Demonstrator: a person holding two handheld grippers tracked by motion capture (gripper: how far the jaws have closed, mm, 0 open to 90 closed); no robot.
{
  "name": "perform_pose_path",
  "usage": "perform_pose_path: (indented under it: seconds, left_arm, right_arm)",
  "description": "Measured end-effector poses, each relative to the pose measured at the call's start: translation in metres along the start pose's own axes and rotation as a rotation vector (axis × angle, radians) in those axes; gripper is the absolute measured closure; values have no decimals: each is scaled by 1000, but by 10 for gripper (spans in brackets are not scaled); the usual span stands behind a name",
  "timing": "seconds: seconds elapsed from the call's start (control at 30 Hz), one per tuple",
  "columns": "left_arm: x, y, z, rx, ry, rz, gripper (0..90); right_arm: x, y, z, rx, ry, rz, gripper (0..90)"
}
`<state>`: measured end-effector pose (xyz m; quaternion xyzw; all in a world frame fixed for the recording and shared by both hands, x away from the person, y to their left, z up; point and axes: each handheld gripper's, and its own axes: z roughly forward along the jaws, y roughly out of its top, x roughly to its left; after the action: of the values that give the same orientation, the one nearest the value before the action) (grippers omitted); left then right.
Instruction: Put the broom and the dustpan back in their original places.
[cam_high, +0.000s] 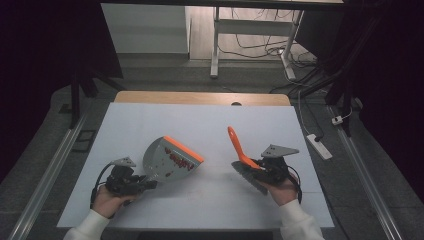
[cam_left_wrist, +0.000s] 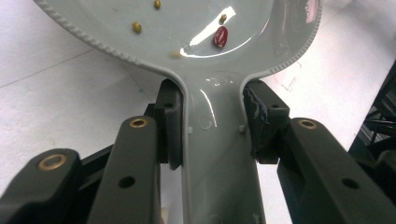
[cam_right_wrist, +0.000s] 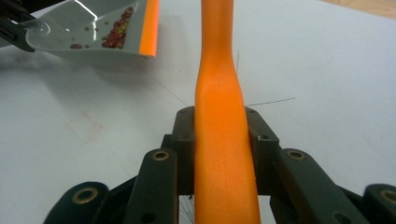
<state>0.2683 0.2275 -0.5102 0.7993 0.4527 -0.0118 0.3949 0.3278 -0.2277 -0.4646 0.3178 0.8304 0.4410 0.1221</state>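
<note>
A grey dustpan with an orange front lip hangs tilted over the white table, a heap of red and yellow beans inside it. My left gripper is shut on its grey handle, a pad pressing on each side, and a few loose beans lie in the pan ahead. My right gripper is shut on a brush with an orange handle that points up and away, its grey bristles near the table. In the right gripper view the handle runs between the jaws, with the dustpan at upper left.
A white sheet covers the table, with a wooden edge at the far side. Metal rails run along both sides on the floor. A power strip lies on the floor to the right, and a desk frame with cables stands behind.
</note>
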Motion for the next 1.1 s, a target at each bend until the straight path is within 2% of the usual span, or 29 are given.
perform_pose_path:
  seconds: [0.13,0.37,0.57,0.83,1.1]
  left_arm:
    - [0,-4,-2,-13,8,-19,613]
    - [0,-6,-2,-26,26,-36,612]
    - [0,-9,-5,-38,63,-50,612]
    - [4,-14,-9,-67,108,-113,612]
    - [5,-18,-12,-98,156,-187,612]
  right_arm:
    - [-4,-5,-5,8,-19,15,702]
    - [-6,-8,-9,15,-22,26,703]
    - [-6,-9,-9,22,-13,28,703]
    - [-7,-10,-9,23,-7,43,703]
    - [-4,-9,-6,39,-18,29,703]
